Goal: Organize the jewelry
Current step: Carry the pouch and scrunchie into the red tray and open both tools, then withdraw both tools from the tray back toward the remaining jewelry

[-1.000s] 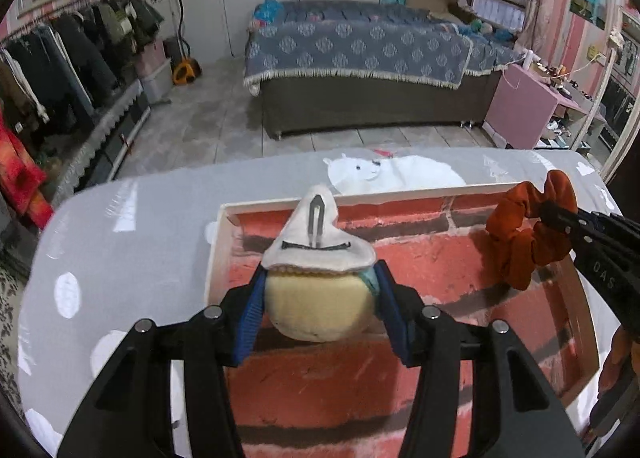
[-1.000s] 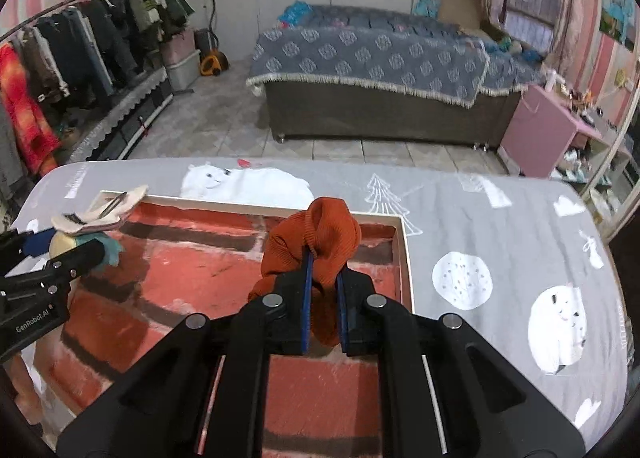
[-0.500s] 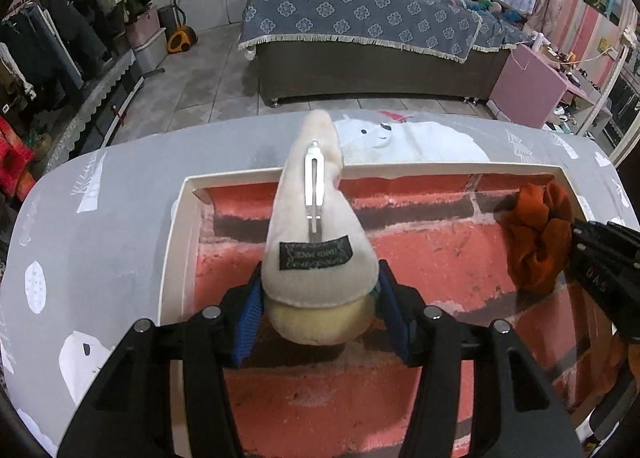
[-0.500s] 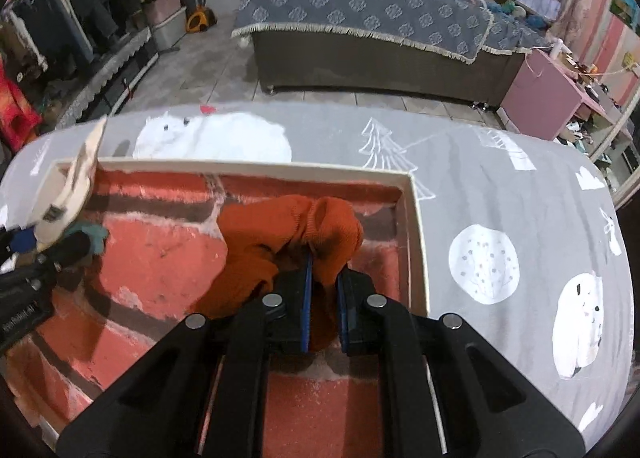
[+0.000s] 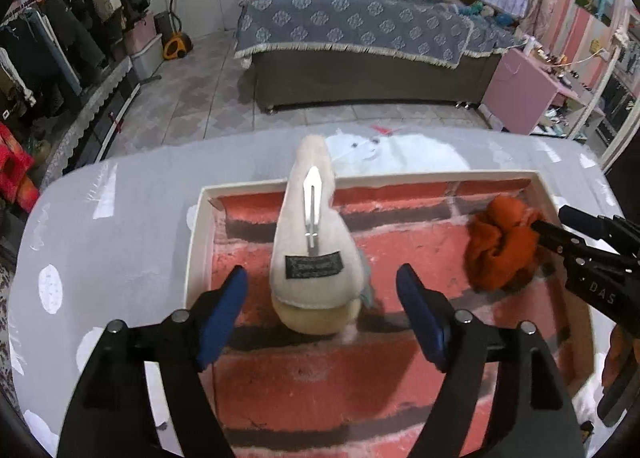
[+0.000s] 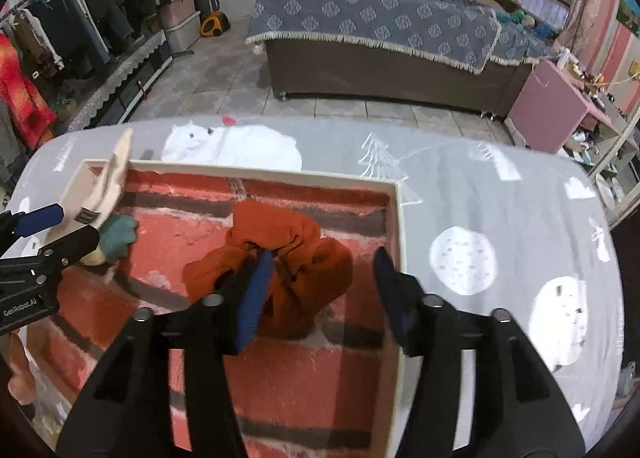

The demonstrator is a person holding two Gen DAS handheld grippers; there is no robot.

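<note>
Both grippers hovered low over the brick-patterned tray (image 5: 196, 242), jaws spread wide and holding nothing. Between the left gripper's (image 5: 320, 308) blue pads lay a cream plush hair clip (image 5: 314, 254), pointing to 12 o'clock. An orange scrunchie (image 6: 280, 262) lay crumpled against the right gripper's (image 6: 320, 294) left pad.
</note>
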